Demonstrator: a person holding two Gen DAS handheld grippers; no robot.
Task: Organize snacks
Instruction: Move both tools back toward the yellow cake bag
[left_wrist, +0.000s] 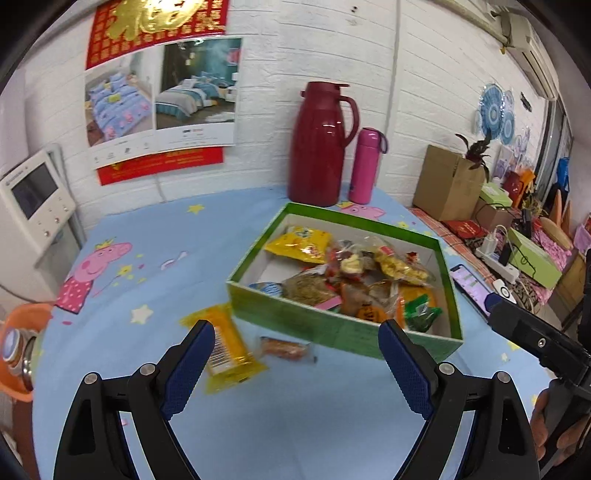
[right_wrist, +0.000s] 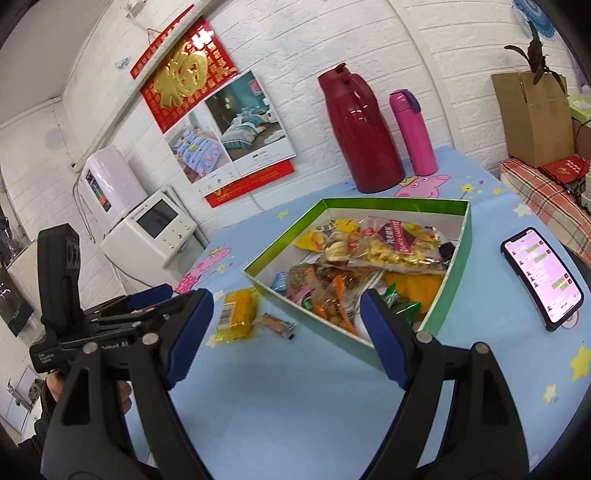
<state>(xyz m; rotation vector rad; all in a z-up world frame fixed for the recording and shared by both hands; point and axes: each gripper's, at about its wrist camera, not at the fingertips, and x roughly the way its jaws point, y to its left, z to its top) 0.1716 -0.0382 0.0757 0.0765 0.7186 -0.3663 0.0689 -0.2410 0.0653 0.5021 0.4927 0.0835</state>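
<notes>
With both the left tool (left_wrist: 296, 345) and the right tool (right_wrist: 287, 314) spread wide and empty, the yellow foil snack packet (left_wrist: 225, 350) and small orange wrapped snack (left_wrist: 286, 348) lying on the blue-clothed worktop (left_wrist: 295, 417) beside the green cardboard box (left_wrist: 332, 328) risk sliding away if one finger lands first.

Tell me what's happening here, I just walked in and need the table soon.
A person is tidying snacks into a green box on the table, holding a gripper in each hand. Most packets are already in the box. Two remain outside it on the table: a yellow packet and a small orange snack. The left gripper and right gripper are both open and holding nothing, hovering near those leftovers. A phone lies to the right of the box.
</notes>
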